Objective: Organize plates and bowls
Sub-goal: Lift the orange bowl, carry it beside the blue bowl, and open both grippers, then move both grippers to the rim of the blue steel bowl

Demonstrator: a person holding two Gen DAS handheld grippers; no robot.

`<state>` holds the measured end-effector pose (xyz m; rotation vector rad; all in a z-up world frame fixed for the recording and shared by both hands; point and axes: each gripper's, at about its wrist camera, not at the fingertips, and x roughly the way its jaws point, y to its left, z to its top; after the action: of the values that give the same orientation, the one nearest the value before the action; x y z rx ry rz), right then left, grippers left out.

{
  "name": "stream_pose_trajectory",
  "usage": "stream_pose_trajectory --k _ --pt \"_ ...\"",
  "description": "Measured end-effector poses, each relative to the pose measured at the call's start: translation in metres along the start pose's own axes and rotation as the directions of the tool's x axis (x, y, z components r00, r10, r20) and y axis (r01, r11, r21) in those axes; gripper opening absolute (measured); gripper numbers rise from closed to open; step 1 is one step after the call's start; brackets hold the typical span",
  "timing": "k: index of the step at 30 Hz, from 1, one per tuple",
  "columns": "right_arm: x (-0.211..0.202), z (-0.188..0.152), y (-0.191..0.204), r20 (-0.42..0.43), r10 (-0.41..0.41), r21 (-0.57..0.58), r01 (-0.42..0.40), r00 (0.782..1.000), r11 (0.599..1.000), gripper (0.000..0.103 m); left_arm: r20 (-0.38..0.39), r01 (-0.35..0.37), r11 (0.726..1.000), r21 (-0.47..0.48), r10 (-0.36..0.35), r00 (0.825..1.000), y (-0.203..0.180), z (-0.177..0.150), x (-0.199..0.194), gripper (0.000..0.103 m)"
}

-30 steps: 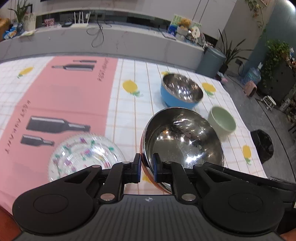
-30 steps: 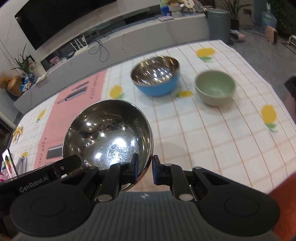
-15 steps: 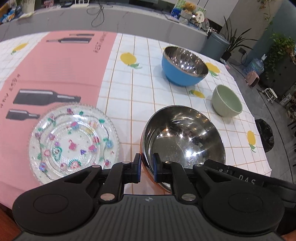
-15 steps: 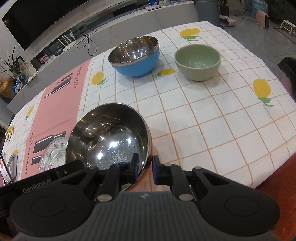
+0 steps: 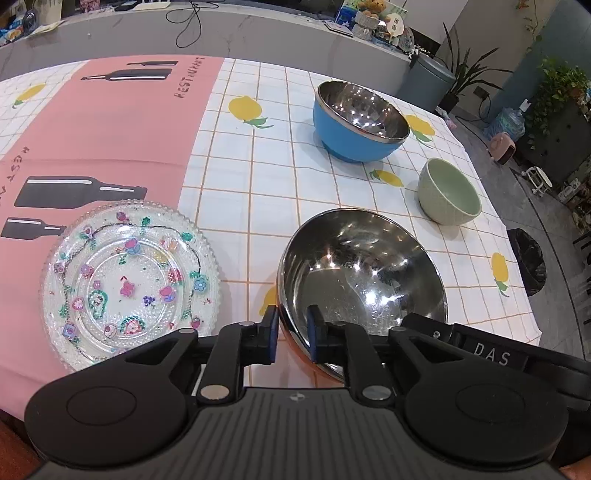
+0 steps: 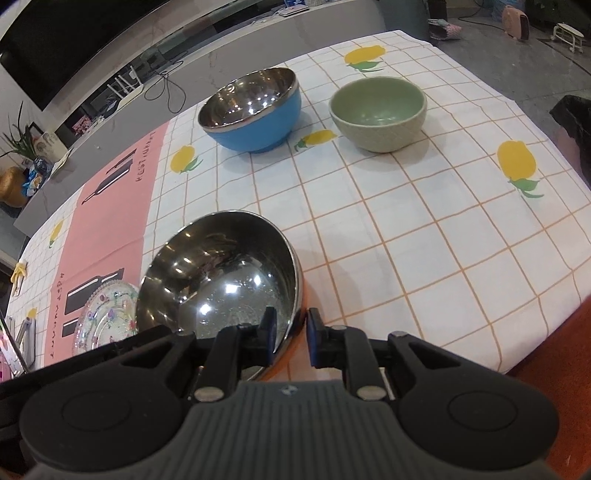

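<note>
A large steel bowl (image 5: 362, 273) with an orange outside sits on the tablecloth near the front edge. My left gripper (image 5: 291, 334) straddles its near-left rim; the jaws are opening, with a gap at the pads. My right gripper (image 6: 290, 334) straddles the same bowl (image 6: 221, 273) at its near-right rim, jaws also opening and clear of the metal. A flowered glass plate (image 5: 129, 284) lies left of the bowl. Farther back stand a blue steel-lined bowl (image 5: 354, 140) and a small green bowl (image 5: 448, 195).
The checked cloth with lemon prints (image 6: 406, 229) stretches to the right of the steel bowl, and a pink panel (image 5: 110, 129) covers the left. The table's right edge drops to the floor beside a black bin (image 5: 528, 258). A grey counter (image 5: 258, 33) runs behind.
Both grippers came down with the steel bowl until it rested on the cloth. Their jaws, shut on its rim before, have since parted.
</note>
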<state>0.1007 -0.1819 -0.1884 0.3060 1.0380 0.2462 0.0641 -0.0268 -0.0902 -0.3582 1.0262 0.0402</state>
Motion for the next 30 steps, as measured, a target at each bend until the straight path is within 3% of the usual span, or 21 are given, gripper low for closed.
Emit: stream_pose_trajectory --k 7,13,20,30 --pt "-0.01 -0.001 0.001 0.039 -0.009 -0.022 0.009 0.999 1.0 0.034 0.05 0.007 1.0 0.028 -0.008 0.999 0.003 0.008 -0.011 0.029" --pt "-0.029 0.007 0.003 0.147 0.007 -0.049 0.0 0.989 0.999 0.042 0.103 0.017 0.999 0.045 -0.021 0.994 0.009 0.026 -0.024 0.029" --pt "-0.029 0.026 0.003 0.174 0.015 -0.056 -0.005 0.985 0.998 0.046 0.127 0.019 0.992 0.122 -0.035 0.991 0.0 0.052 -0.028 0.029" --pt "-0.026 0.073 0.006 0.279 0.018 -0.053 -0.004 0.96 0.999 0.046 0.136 0.055 0.983 0.174 -0.079 0.988 -0.015 0.094 -0.014 0.029"
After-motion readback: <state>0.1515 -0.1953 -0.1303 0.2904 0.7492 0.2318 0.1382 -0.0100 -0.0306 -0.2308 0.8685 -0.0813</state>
